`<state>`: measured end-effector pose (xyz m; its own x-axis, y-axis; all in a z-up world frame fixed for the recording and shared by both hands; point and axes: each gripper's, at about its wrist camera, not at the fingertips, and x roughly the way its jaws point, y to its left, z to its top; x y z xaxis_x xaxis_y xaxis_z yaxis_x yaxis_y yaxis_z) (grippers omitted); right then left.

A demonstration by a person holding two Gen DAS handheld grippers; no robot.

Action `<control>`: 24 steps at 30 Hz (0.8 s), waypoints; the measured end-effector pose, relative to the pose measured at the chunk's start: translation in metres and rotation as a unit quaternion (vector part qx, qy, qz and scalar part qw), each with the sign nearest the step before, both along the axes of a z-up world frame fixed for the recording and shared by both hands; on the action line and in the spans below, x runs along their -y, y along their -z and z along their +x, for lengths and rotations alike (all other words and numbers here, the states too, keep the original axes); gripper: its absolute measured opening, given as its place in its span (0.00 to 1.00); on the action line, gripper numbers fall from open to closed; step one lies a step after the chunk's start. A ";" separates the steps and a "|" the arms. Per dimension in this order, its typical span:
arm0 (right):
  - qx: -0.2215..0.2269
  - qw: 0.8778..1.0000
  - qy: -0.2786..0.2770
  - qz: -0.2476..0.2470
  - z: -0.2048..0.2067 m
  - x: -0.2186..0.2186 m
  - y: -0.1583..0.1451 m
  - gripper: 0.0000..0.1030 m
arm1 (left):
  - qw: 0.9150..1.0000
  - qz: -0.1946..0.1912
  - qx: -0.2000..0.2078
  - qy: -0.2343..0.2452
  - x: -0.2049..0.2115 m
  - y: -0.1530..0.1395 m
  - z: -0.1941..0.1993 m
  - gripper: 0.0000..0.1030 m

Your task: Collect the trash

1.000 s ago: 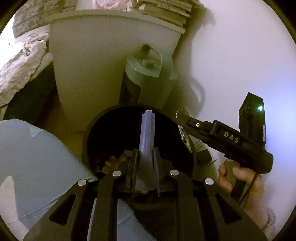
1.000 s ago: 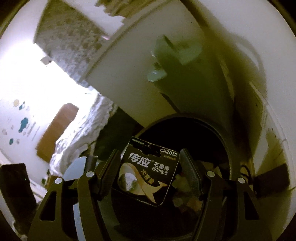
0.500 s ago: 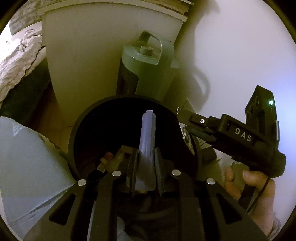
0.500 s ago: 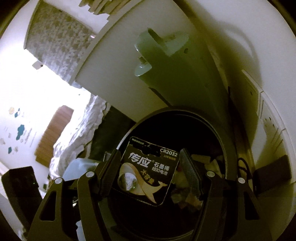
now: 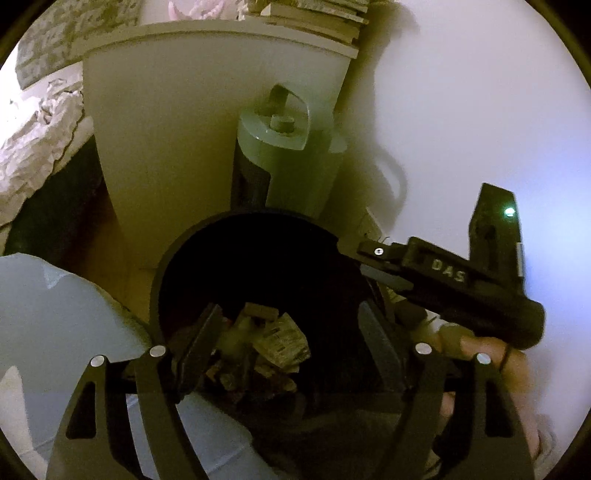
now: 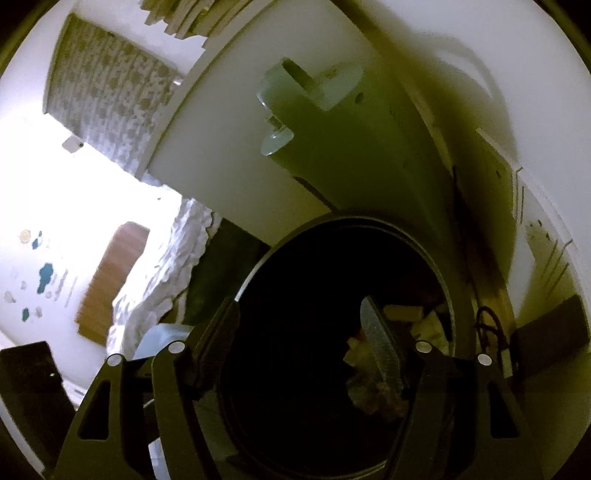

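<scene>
Black round bin [image 5: 258, 254] on the floor, in the corner beside a white cabinet [image 5: 184, 110] and a white wall [image 5: 461, 92]. Trash [image 5: 273, 339] piled at the bottom of it: crumpled paper, a printed wrapper, small cardboard bits; also glimpsed pale and blurred in the right wrist view [image 6: 406, 325] against the bin's right inner side. Same bin [image 6: 332, 229] filling the middle of that view, dark inside.

Left gripper [image 5: 291, 325] poised over the bin's near rim, jaws spread wide, nothing between them. Right gripper [image 6: 299, 325] likewise above the opening, jaws spread apart and empty; seen from the left wrist camera as a black body [image 5: 443, 273] reaching in from the right over the rim, held by a hand [image 5: 491, 354] near the wall.

Just beyond the bin, on its far side, a grey-green upright appliance [image 5: 288, 162] with a handle on top, standing against the cabinet. Far left, rumpled white bedding [image 5: 33, 147]. Stacked books [image 5: 317, 18] on the cabinet top.
</scene>
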<state>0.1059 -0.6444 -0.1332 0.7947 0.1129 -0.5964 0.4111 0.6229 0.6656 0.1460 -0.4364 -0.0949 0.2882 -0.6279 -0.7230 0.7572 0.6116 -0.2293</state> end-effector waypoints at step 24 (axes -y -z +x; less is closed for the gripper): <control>0.151 0.965 -0.197 -0.083 -0.049 -0.184 -0.067 0.76 | 0.941 0.044 0.096 -0.322 -0.289 -0.057 -0.060 0.95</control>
<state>0.0564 -0.4605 -0.0659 0.8501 0.3651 -0.3795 -0.0775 0.7996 0.5955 0.0860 -0.1471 -0.0383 0.7189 -0.2189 -0.6598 0.2460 0.9678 -0.0531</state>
